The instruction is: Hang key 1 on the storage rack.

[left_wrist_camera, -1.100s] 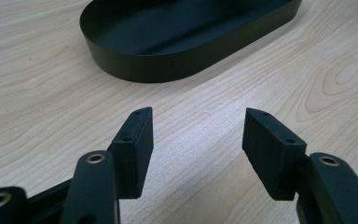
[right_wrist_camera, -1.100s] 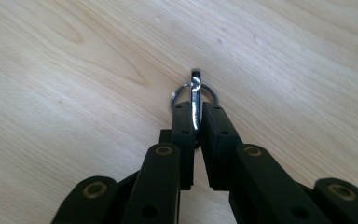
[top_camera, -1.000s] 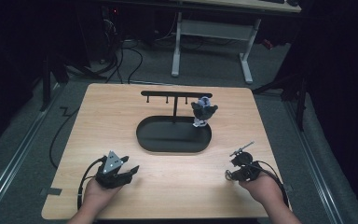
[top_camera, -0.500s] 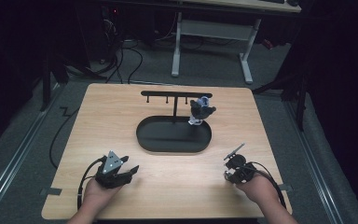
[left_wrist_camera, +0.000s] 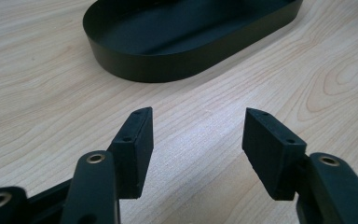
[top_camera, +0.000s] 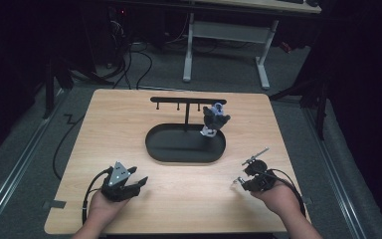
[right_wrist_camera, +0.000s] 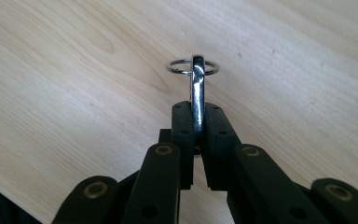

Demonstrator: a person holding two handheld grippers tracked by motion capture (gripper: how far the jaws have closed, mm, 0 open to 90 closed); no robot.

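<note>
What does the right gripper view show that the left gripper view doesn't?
Right gripper view alone: the right gripper, jaws shut on a shiny metal clip carrying a thin key ring. Left gripper view alone: the left gripper, jaws open with nothing between them, and the black oval tray just ahead. Both share the light wooden tabletop under the jaws.

The right gripper hides the lower end of the metal clasp; the small figure is too small to identify.
</note>
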